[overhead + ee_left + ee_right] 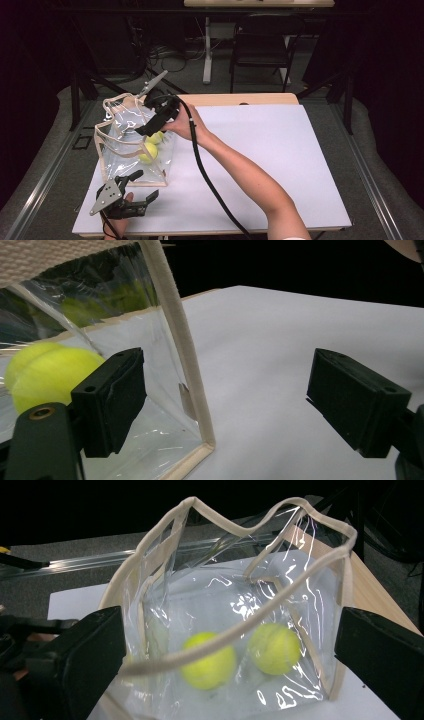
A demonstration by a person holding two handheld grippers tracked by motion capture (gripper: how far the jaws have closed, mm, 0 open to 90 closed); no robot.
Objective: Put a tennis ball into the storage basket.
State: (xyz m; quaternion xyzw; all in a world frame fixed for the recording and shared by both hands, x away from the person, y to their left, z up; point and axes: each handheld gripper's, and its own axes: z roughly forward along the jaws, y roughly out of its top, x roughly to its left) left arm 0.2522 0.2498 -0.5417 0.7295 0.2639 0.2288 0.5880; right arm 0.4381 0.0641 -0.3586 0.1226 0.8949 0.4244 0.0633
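Right gripper [150,129] hangs over the mouth of the clear bag [235,605], jaws spread wide with nothing between them. Two fuzzy yellow tennis balls [209,660] lie on the bag's floor, below and ahead of those jaws, likely dropped in. Bag: crinkled glossy plastic, boxy, cream webbing trim. Left gripper [134,192] is also released, the bag's near corner edge [192,390] between its jaws, probably placed to steady it.

bag [280,595]: glossy clear plastic, crinkled, cream woven cloth trim | tennis balls [209,660] between right tongs' [225,645] jaws: fuzzy felt | worktop [270,150]: matt white | tong pads: matt black plastic
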